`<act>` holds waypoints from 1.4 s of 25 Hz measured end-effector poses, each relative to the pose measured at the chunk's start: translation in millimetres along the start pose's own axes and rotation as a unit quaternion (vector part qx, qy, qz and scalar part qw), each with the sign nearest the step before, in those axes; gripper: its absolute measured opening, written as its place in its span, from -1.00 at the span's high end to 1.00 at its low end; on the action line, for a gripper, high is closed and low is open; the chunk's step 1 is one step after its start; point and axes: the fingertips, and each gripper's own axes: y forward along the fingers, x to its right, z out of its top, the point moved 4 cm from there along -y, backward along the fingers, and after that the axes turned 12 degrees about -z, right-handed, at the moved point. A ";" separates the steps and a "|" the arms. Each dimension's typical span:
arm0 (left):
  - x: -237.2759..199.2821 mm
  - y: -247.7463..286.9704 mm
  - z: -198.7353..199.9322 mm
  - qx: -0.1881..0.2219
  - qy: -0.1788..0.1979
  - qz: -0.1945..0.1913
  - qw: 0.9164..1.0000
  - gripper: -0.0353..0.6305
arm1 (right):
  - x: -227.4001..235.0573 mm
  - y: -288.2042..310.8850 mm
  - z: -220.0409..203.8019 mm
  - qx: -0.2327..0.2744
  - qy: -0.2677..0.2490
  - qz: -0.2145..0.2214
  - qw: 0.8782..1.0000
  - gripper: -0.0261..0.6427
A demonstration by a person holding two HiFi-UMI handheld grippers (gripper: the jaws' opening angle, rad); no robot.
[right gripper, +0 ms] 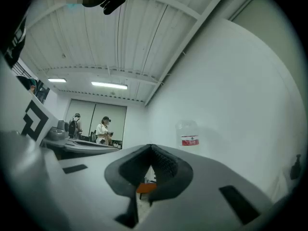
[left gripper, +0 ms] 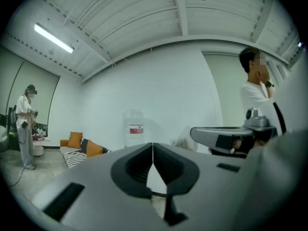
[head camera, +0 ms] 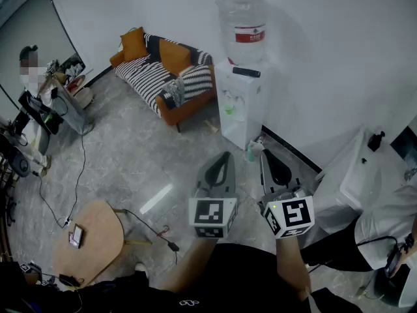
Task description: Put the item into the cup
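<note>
Head view steeply down from above; both gripper views level, toward the same water bottle (head camera: 244, 21).

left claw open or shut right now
Shut. In the left gripper view the left claw has its two jaws meeting at the tips, with nothing held between them.
</note>
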 end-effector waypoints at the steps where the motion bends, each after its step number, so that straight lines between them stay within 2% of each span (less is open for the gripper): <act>1: 0.1 0.4 -0.8 -0.002 0.000 0.000 1.000 0.85 | 0.2 0.1 -0.2 0.000 0.001 0.001 1.000 0.89; 15: 7.4 -0.5 -9.2 -0.012 -0.004 0.002 1.000 0.85 | 8.7 -6.8 -3.0 -0.003 0.012 -0.002 1.000 0.89; 28: -0.5 15.1 0.7 0.001 -0.001 0.001 1.000 0.85 | 20.3 1.7 -12.5 -0.009 0.016 -0.008 1.000 0.89; 35: -12.9 29.8 9.1 0.015 0.002 -0.001 1.000 0.85 | 41.7 16.7 -7.9 0.002 0.010 -0.029 1.000 0.89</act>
